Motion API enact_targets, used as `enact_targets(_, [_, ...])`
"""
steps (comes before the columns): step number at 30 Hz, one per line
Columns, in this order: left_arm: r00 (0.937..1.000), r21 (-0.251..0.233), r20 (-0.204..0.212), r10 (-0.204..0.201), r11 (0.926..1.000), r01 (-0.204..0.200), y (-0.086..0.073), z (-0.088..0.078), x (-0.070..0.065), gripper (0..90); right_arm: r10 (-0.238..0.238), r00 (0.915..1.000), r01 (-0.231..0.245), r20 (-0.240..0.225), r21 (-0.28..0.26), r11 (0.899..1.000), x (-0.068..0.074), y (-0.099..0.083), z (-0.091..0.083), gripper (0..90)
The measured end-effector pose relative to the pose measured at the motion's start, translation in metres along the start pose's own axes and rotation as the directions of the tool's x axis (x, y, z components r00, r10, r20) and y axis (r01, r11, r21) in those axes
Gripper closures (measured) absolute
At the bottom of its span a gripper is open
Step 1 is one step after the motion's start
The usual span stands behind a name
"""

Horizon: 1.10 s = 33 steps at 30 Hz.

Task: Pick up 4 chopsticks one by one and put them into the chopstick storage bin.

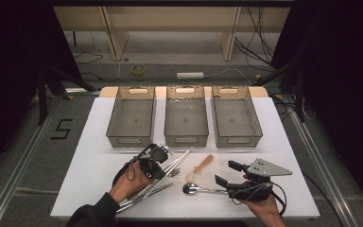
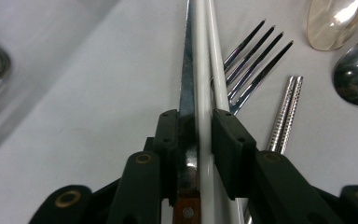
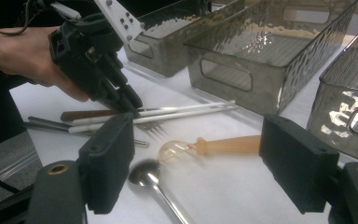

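— Black jaws of my left gripper [image 2: 193,135] are pinched on two things at once: a flat steel knife blade with a brown wooden handle [image 2: 187,93] and a pair of long white chopsticks [image 2: 204,93] lying tight against it. I think I caught both because they lay touching.

— And your other hand?

— My right gripper [image 3: 196,172] hangs spread wide and empty, low over the white tabletop [image 1: 283,142], probably waiting its turn. Just ahead of it lie a polished steel spoon [image 3: 145,173] and a clear-bowled spoon with a peach plastic handle [image 3: 223,144].

— What sits beside the knife?

— A steel fork [image 2: 254,70] with its tines under the chopsticks, and a pair of perforated metal chopsticks [image 2: 286,109] near it.

— Further off?

— Three smoky translucent plastic bins [image 1: 185,118] in a row at the table's far side, all empty. My guess is the cutlery gets sorted into them, one kind each.
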<state>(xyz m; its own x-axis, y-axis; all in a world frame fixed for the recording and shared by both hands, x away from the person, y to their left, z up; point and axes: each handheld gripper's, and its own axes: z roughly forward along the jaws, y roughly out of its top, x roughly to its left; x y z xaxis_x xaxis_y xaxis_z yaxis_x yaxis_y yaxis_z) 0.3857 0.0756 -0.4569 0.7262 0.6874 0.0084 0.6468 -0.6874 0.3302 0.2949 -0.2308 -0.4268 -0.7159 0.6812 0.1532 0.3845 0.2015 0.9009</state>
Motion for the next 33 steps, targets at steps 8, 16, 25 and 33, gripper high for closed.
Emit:
enact_targets(8, [0.9997,0.011,-0.012,0.023,0.9997,-0.023,0.0,-0.001,-0.001,72.5,-0.003,1.0,0.003,-0.001,0.004,1.0,0.0,0.0,0.0,27.7])
enact_targets(16, [0.9997,0.003,0.015,-0.02,0.9998,0.02,0.0,-0.002,0.005,77.0,-0.004,1.0,0.004,-0.003,0.005,1.0,0.0,0.0,0.001,27.7])
enact_targets(25, [0.9975,0.005,0.047,-0.052,0.9986,0.052,0.001,-0.001,0.01,77.9,-0.004,1.0,0.004,-0.007,0.011,1.0,0.0,0.0,0.001,27.7])
enact_targets(33, [0.9945,-0.007,0.072,-0.077,0.997,0.077,0.002,0.0,0.014,81.8,-0.003,0.9999,0.003,-0.011,0.013,1.0,0.0,0.0,0.002,27.8])
